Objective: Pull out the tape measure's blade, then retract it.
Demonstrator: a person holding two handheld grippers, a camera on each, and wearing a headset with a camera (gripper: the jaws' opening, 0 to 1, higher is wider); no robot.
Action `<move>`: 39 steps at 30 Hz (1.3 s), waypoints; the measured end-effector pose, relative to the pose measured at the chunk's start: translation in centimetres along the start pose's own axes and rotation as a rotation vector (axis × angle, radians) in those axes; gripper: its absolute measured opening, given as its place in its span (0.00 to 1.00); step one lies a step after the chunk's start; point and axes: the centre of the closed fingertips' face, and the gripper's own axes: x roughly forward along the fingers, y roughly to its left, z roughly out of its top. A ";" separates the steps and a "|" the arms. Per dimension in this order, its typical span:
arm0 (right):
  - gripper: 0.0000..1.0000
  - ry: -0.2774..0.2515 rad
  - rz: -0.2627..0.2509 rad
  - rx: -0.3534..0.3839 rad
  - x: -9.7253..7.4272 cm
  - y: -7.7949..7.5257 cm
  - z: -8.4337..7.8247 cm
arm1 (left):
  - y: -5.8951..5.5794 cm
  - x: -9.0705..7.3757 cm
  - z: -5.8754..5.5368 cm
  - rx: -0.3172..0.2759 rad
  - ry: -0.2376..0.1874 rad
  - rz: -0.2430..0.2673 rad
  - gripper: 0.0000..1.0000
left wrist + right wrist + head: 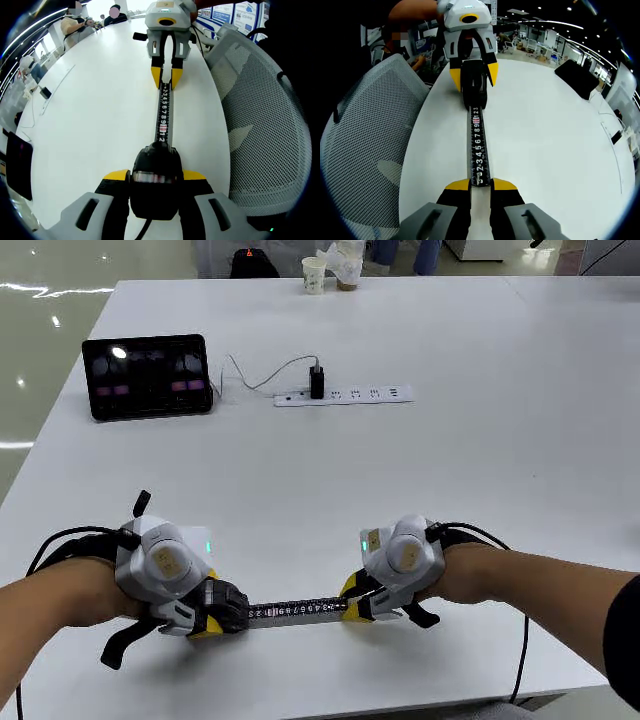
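The left gripper (pixel 155 175) clamps the tape measure case (pixel 156 196); the right gripper (pixel 481 185), pinching the blade (pixel 478 145) tip, should draw straight and level.

Bright, even overhead light is washing over the white matte tabletop (pixel 420 440), leaving only faint, soft shadows. Glare is streaking across the glossy pale floor (pixel 40 300). In both gripper views straight lines are bowing toward the edges, while the black numbered tape measure blade (pixel 478 145) is reading sharp.
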 end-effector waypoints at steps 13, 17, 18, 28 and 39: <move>0.10 0.011 -0.001 -0.006 -0.2 0.0 -0.4 | 0.0 -0.1 0.0 -0.005 -0.001 0.002 0.32; 0.10 0.013 -0.002 -0.002 -0.3 0.0 -0.6 | 0.0 -0.1 0.0 -0.005 0.000 0.004 0.32; 0.10 0.013 -0.002 0.000 -0.4 0.0 -0.6 | 0.0 -0.1 0.0 -0.005 0.000 0.004 0.32; 0.10 0.019 -0.005 0.003 -0.8 0.1 -1.0 | 0.0 -0.1 0.1 -0.002 -0.001 0.002 0.32; 0.10 0.023 -0.005 0.009 -1.0 0.1 -1.5 | -0.1 0.0 0.1 -0.001 -0.002 0.001 0.32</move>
